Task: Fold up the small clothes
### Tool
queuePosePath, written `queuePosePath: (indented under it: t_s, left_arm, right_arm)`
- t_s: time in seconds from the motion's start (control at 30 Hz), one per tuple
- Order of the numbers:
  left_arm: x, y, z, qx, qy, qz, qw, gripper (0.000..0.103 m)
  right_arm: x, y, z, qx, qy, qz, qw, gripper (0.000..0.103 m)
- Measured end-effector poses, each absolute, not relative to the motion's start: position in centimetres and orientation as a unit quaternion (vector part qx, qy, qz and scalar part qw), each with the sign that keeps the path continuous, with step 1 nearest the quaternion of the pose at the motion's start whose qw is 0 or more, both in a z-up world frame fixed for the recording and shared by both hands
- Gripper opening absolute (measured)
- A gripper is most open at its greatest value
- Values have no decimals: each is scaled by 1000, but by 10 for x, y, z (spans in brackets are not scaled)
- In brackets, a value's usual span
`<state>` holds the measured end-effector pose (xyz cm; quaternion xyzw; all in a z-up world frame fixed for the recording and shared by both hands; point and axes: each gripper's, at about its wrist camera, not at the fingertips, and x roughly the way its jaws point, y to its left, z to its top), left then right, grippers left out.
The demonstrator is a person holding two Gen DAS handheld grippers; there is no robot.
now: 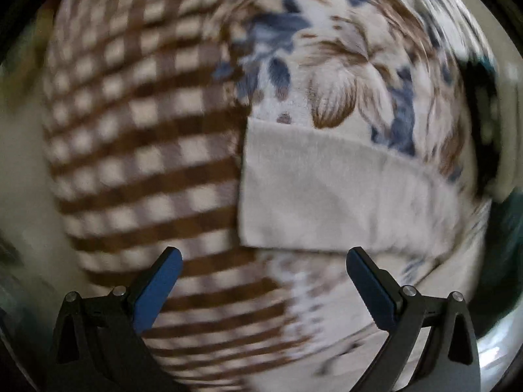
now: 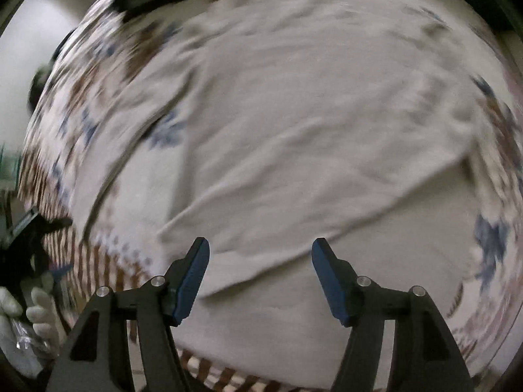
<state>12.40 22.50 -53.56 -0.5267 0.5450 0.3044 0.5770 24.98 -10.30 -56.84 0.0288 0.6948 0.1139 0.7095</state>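
A small off-white garment point(image 2: 294, 124) lies spread on a patterned cloth and fills most of the blurred right wrist view. A folded edge of it point(image 2: 261, 254) lies just ahead of my right gripper point(image 2: 260, 251), which is open and empty above it. In the left wrist view one end of the same off-white garment point(image 1: 330, 189) lies at centre right. My left gripper point(image 1: 264, 261) is open and empty, just short of the garment's near edge.
The surface is covered by a cloth, part brown-and-white check point(image 1: 137, 150), part blue-and-brown floral point(image 1: 343, 55). A gloved hand point(image 2: 32, 313) holding the other gripper shows at the lower left of the right wrist view. Both views are motion-blurred.
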Motion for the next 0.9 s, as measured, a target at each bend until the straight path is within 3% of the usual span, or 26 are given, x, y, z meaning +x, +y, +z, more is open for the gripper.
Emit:
queuePosePath:
  t_s: [0.07,0.13,0.17,0.2,0.27,0.3,0.6,0.73,0.9]
  left_arm:
    - [125,229,-549,-553,521,318,567,95]
    - [127,234,-558,-555,512,337,562,81]
    - [127,237,-561,-549,508,357,560,60]
    - [128,236,-560,-544,505,370,559,31]
    - [130,239,-551,-522,498,389,573,6]
    - [132,242,-544,-508,496,392,585,3]
    - [209,183,-419,-281,476,249,795,2]
    - [261,80,-393,-207,502,53,838,2]
    - [262,-70,-412,-139,556,-171,801,2]
  right_arm:
    - [261,-113,-575,41,698,85,710,67]
    - [266,-127,-579,64,699,63,709,67]
    - [267,-134,-581,78,700,56,708,67]
    - [268,-140,-580,87,699,48,708,67]
    - [267,-144,-580,98,696,38,710,67]
    - [267,-147,-578,98,694,35,712,67]
    - [253,-165,-566,100,688,24,718,67]
    - [241,-193,-568,127,692,-1,710,67]
    - [213,-254,-569,169,700,-56,691,67]
